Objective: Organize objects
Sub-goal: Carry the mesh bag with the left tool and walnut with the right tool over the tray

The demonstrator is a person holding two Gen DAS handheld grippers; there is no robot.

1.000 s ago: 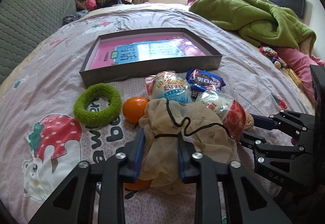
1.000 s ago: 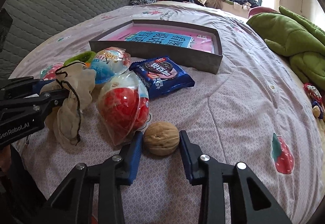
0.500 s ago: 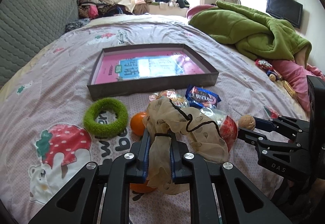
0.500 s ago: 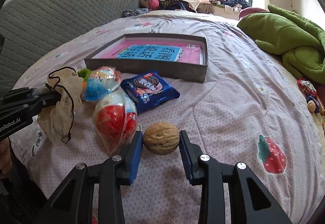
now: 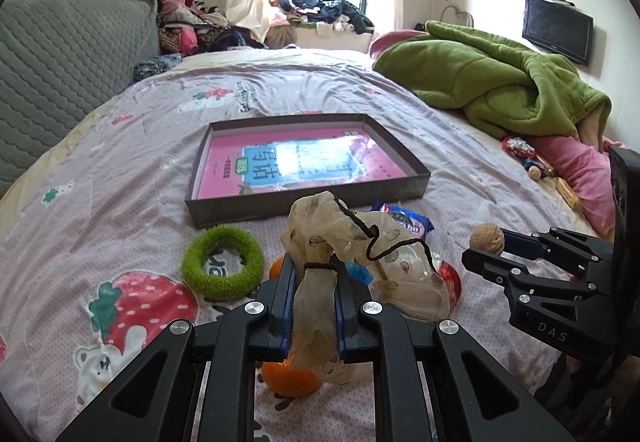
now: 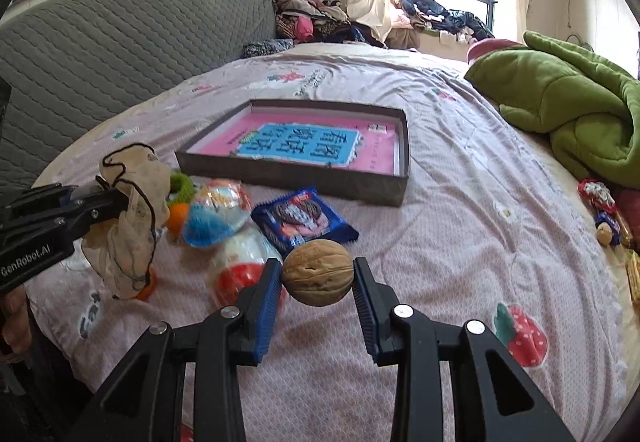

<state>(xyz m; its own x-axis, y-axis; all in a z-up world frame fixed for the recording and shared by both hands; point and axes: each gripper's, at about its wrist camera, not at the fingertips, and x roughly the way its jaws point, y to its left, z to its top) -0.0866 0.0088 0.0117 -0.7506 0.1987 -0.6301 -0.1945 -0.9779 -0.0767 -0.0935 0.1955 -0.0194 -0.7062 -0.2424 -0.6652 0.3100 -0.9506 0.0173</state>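
Observation:
My left gripper [image 5: 315, 274] is shut on a beige mesh drawstring pouch [image 5: 360, 242], held up off the bed with its black cord dangling. My right gripper [image 6: 317, 274] is shut on a brown walnut [image 6: 317, 272], lifted clear of the bedspread; the walnut [image 5: 487, 238] also shows at the right in the left wrist view. Under and beyond the pouch lie an orange [image 5: 290, 380], a green fuzzy ring [image 5: 222, 262], a blue cookie packet [image 6: 304, 217], a blue-and-white egg toy [image 6: 216, 215] and a red-and-white egg toy [image 6: 236, 274]. A shallow dark box [image 6: 394, 190] with a pink book inside sits further back.
A green blanket [image 5: 496, 81] is heaped at the right of the bed, with small wrapped snacks [image 5: 528, 157] beside a pink pillow. A grey quilted headboard [image 6: 120, 41] runs along the left. Piled clothes sit under the window.
Both grippers have risen. The left jaws closed tightly on the pouch and raised it; the walnut left the bedspread in the right gripper. The items on the bed stayed put.

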